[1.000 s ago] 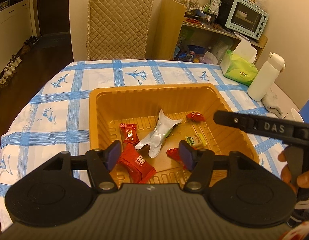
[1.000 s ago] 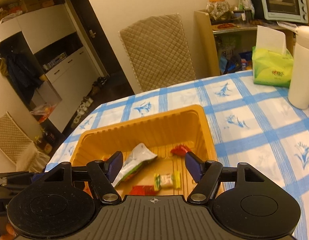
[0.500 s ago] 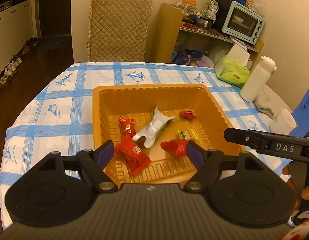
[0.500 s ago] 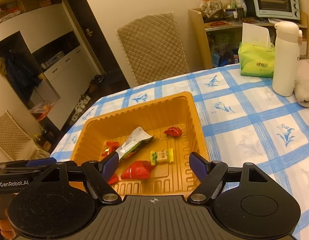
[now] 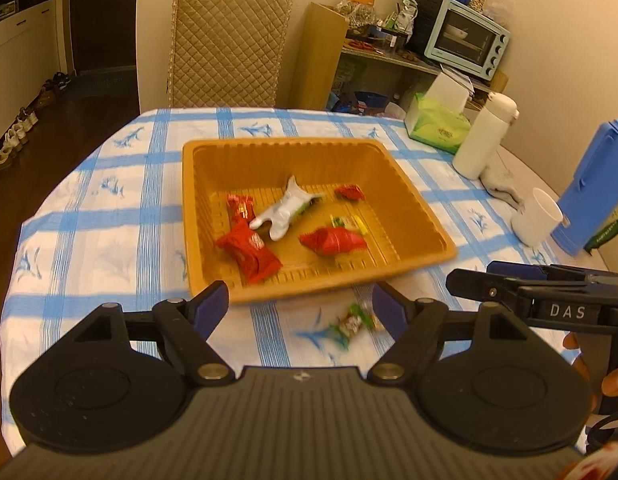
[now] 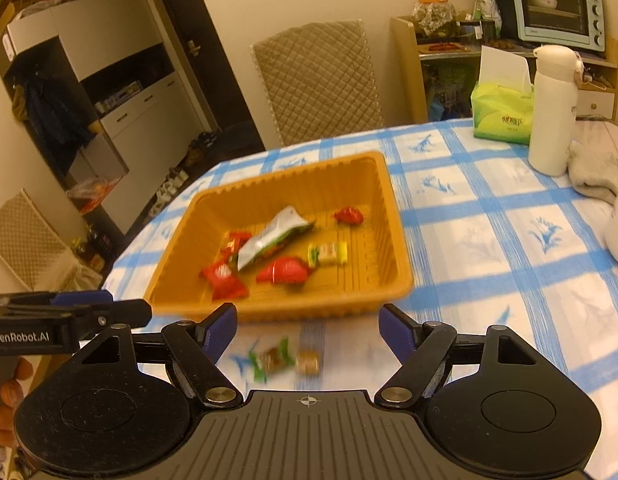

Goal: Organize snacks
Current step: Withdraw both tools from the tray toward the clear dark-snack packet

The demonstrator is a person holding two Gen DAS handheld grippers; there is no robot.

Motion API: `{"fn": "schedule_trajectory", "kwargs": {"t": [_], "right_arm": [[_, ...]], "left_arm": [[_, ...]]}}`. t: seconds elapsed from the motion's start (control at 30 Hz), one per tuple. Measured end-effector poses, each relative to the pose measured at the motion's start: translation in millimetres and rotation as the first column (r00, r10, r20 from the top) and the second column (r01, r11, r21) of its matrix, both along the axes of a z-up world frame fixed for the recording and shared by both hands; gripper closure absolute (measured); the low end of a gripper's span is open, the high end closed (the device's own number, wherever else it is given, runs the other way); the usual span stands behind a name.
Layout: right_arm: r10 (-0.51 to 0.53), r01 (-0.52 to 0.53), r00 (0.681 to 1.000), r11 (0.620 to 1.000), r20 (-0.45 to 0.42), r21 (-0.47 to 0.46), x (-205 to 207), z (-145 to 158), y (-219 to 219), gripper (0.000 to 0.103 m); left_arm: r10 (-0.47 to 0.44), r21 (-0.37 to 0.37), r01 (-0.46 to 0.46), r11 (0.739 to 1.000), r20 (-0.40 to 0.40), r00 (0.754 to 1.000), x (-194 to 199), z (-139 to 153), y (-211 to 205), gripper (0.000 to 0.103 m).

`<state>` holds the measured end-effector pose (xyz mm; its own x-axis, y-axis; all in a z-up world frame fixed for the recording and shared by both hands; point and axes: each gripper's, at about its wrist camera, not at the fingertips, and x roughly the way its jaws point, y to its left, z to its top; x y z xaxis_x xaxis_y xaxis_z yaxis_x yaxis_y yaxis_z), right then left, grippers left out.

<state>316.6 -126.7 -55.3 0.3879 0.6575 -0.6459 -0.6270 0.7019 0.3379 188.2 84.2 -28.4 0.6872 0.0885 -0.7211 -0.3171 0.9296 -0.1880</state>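
Both grippers sit farther back from the orange tray (image 5: pixel 413 216) than a second ago; left gripper (image 5: pixel 301 300) and right gripper (image 6: pixel 307 322) jaws, just widened, stand open and empty. Green-wrapped candy (image 5: pixel 351 324) lies on the worktop (image 5: pixel 109 240) outside the tray.

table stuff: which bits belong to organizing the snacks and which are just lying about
Part of the job:
- orange tray
- red snack packets in it
- silver pouch in it
- green-wrapped candy on the tablecloth
- small brown candy beside it

Just lying about:
- tissue box
- white bottle
- white cup
- grey cloth
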Motion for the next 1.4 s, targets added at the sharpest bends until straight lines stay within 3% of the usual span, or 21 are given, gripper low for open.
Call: {"fn": "schedule_trajectory", "kwargs": {"t": [0.37,0.67,1.4], "right_arm": [[0.047,-0.048,0.999,0.995,-0.004,-0.093,-44,-16,-40,0.025],[0.023,-0.03,0.998,0.989,-0.052,-0.143,-64,-36,-65,0.025],[0.064,-0.077,0.995,0.981,-0.074,-0.18,-97,-55,-68,0.025]], "left_arm": [[-0.023,-0.015,0.022,1.0,-0.064,0.998,-41,-16,-27,0.026],[-0.018,-0.028,0.015,0.999,-0.114,0.993,-60,-31,-41,0.026],[-0.074,-0.056,0.066,0.996,-0.16,0.984,-76,-43,-73,0.026]]}}
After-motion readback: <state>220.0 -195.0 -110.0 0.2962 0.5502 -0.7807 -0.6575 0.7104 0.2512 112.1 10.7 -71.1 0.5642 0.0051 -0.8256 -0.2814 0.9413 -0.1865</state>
